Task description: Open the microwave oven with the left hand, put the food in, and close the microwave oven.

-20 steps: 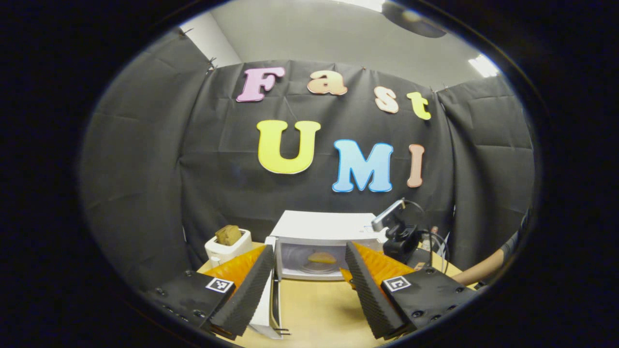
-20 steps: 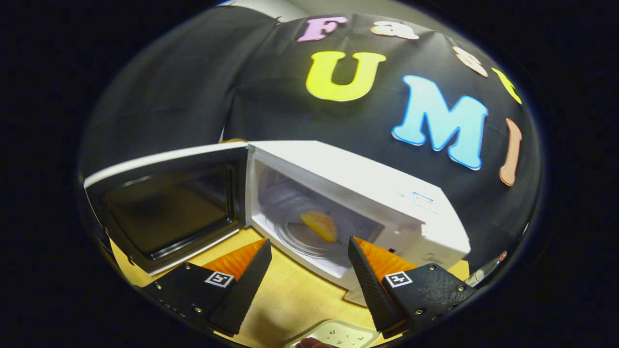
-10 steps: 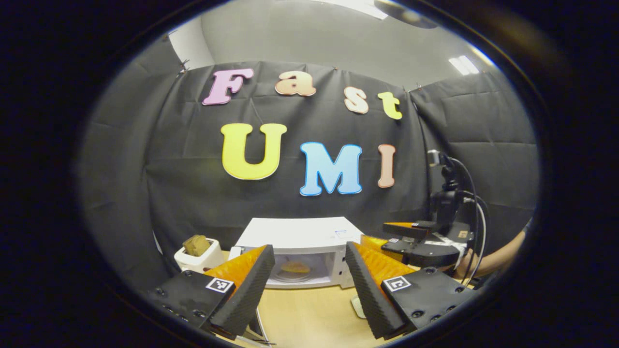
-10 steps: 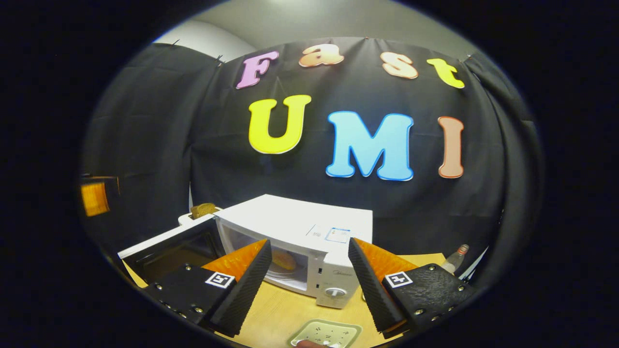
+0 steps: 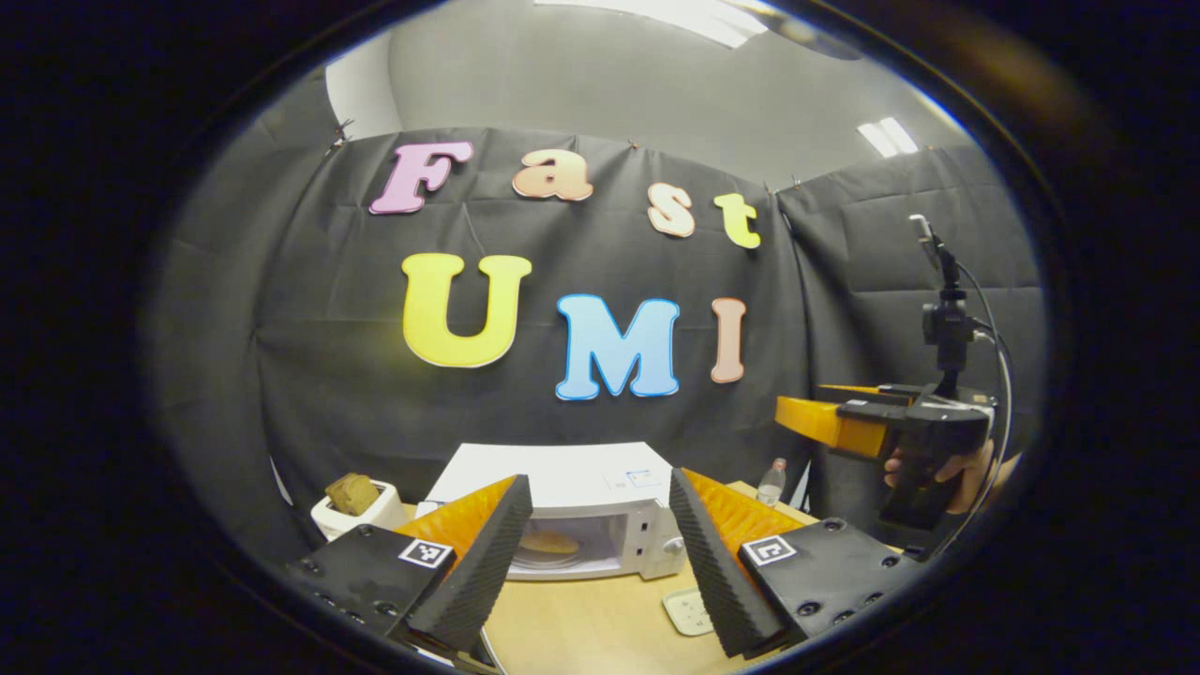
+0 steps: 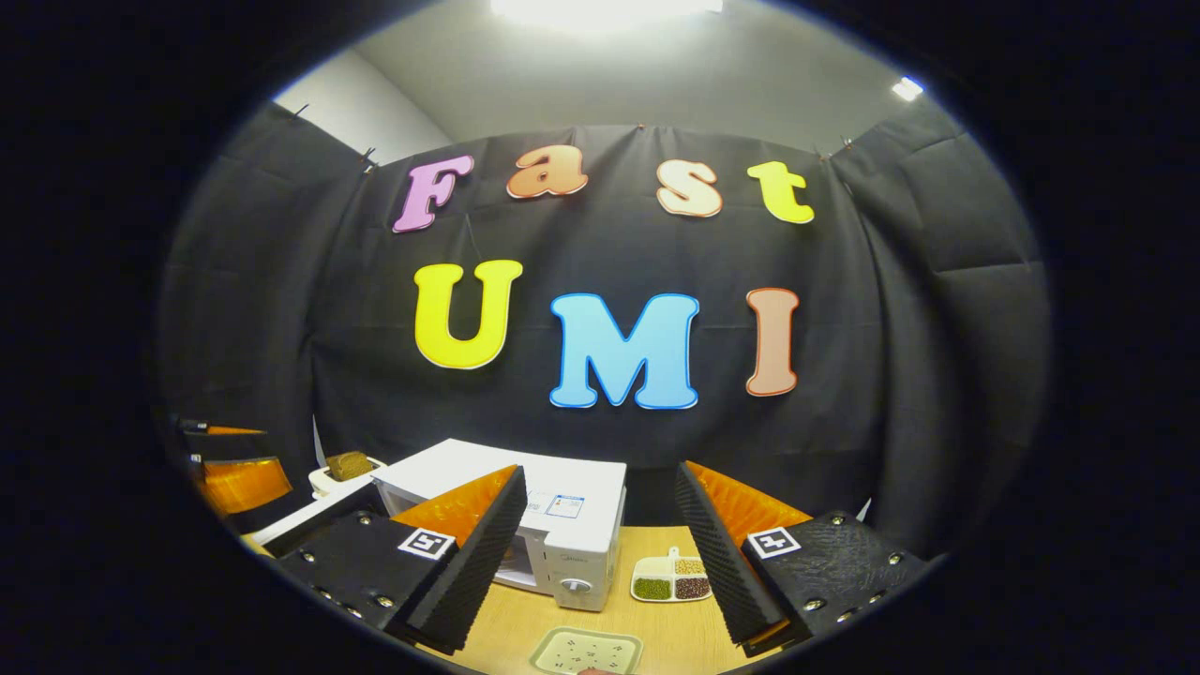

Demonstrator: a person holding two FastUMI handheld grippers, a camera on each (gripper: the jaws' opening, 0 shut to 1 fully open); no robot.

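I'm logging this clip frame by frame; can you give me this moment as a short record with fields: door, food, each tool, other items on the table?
microwave: white, on the wooden table
door: open, swung out to the left
food: inside, on the turntable
left tool: open, holding nothing, facing the microwave
right tool: open, holding nothing, held off the table
other items: toaster with bread, bottle, divided dish of beans

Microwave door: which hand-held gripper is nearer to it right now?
Left. The left hand-held gripper sits just beside the free edge of the open microwave door; the right hand-held gripper is held high, off to the right of the microwave.
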